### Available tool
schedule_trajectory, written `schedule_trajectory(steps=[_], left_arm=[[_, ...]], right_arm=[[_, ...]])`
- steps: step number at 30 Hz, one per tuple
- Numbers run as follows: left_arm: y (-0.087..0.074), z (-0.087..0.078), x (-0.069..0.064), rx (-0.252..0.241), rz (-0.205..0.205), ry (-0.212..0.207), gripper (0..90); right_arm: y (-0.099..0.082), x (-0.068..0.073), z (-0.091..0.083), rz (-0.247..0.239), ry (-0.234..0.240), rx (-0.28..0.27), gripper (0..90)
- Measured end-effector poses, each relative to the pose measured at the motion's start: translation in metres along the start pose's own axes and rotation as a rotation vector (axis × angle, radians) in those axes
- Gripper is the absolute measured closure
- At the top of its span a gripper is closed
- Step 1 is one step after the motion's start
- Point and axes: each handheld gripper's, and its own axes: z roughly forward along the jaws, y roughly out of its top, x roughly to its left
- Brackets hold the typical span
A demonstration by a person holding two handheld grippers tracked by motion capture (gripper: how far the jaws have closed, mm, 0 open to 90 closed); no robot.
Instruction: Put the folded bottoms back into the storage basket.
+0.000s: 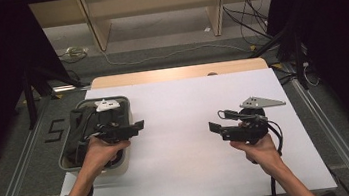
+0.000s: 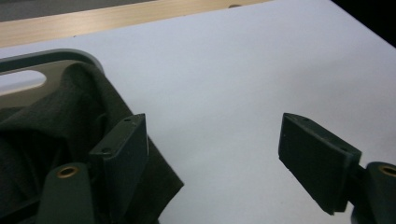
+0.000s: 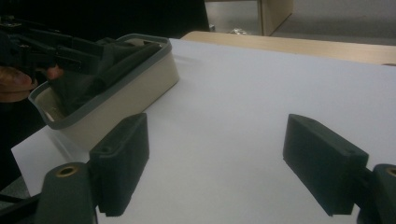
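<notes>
Beige bin (image 1: 128,160), grey rim, left side of tabletop (image 1: 191,126); dark cloth (image 1: 79,135) heaped inside, one fold draped over right rim. Left hand-held gripper (image 1: 138,126) above bin's right edge, jaws wide, empty. Right hand-held gripper (image 1: 215,129) well apart at right, jaws wide, empty. White sheet between, bare. Shelf legs, cables on far floor.

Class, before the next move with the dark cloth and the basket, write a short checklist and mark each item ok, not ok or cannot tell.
1. Dark cloth is inside the basket: ok, though one fold hangs over the rim.
2. Left gripper has let go: ok, jaws apart, nothing between them.
3. Right gripper is free: ok, jaws apart over the white table cover.
4. Basket sits fully on the table: not ok, its near corner seems to overhang the edge.
5. Cloth is neatly folded: cannot tell.
</notes>
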Motion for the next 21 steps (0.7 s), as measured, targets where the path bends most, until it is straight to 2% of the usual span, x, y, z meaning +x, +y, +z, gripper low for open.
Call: schedule_trajectory(steps=[3, 10, 13, 19, 21], left_arm=[[-0.004, 0.0, -0.006, -0.027, -0.005, -0.04, 22.0], [-0.017, 0.0, -0.022, -0.068, 0.042, -0.112, 16.6], [-0.024, -0.001, -0.028, -0.097, 0.045, -0.144, 16.0], [-0.034, -0.006, -0.037, -0.148, 0.054, -0.18, 15.8], [-0.038, -0.007, -0.039, -0.149, 0.066, -0.195, 15.7]], right_arm=[[-0.003, 0.001, -0.003, -0.01, 0.003, -0.02, 20.8], [-0.015, 0.003, -0.015, -0.023, 0.021, -0.059, 16.6], [-0.02, 0.004, -0.021, -0.037, 0.011, -0.061, 16.2], [-0.029, 0.005, -0.031, -0.037, 0.014, -0.084, 16.1], [-0.032, 0.006, -0.033, -0.045, 0.014, -0.086, 16.1]])
